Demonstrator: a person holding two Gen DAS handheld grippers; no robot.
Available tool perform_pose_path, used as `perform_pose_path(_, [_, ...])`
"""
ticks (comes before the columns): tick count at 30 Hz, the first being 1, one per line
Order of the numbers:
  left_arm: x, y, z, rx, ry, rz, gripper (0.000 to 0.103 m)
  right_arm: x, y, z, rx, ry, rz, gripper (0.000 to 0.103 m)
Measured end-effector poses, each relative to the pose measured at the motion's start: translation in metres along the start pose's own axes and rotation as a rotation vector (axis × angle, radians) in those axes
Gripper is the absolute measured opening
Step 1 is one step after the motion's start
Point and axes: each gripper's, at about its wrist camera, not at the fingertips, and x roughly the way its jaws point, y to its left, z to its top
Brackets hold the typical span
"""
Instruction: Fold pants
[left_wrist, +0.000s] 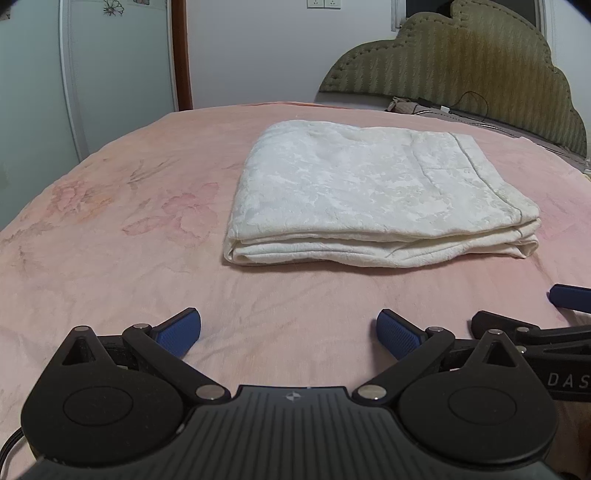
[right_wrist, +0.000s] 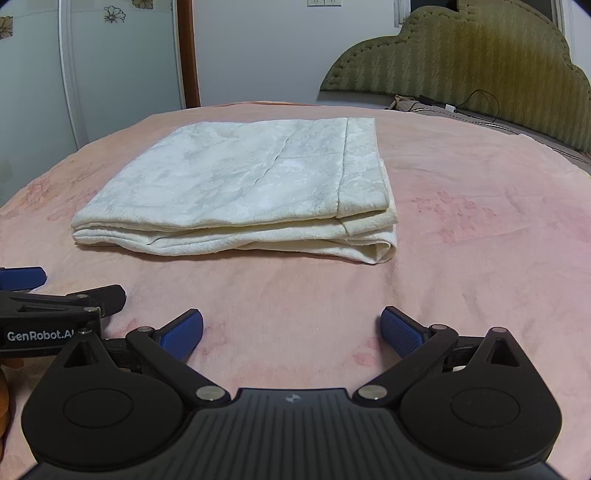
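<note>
The left gripper (left_wrist: 289, 334) hovered low over the pink floral bedspread (left_wrist: 110, 229), its blue-padded fingers (left_wrist: 177, 334) spread wide with nothing between them. The right gripper (right_wrist: 291, 332) was held just beside it, on its right, its jaws likewise wide apart and empty; each tool showed at the edge of the other's wrist view, the two close together but not seen to touch.

Ahead of both grippers, clear of the fingertips, lay the white pants (left_wrist: 369, 192), already folded into a flat, layered rectangle on the bedspread. From the left gripper the bundle sat ahead and slightly to the right; from the right gripper it sat ahead and slightly to the left (right_wrist: 240, 192), so it lay roughly between the two lines of sight. The fabric had a woven, brocade-like pattern, and the stacked folded edges faced the tools.

Beyond the pants, further ahead and to the right, stood an olive-green scalloped headboard (left_wrist: 480, 66), with a dark cable (left_wrist: 476, 99) lying at its foot. Ahead and to the left were pale wardrobe doors (right_wrist: 122, 66).
</note>
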Motion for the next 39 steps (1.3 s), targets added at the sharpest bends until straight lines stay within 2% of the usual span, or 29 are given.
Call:
perform_pose_path(4, [-0.0044,0.0007,-0.0034,0.009,0.001,-0.01,0.103,-0.004,0.0016,-0.0028,-0.005,0.0,-0.016,0.103])
perform_pose_path(39, [-0.0039,0.0017,-0.0044,0.002,0.002,-0.009,0.103,-0.0059,-0.004,-0.0032,0.032,-0.009,0.012,0.103])
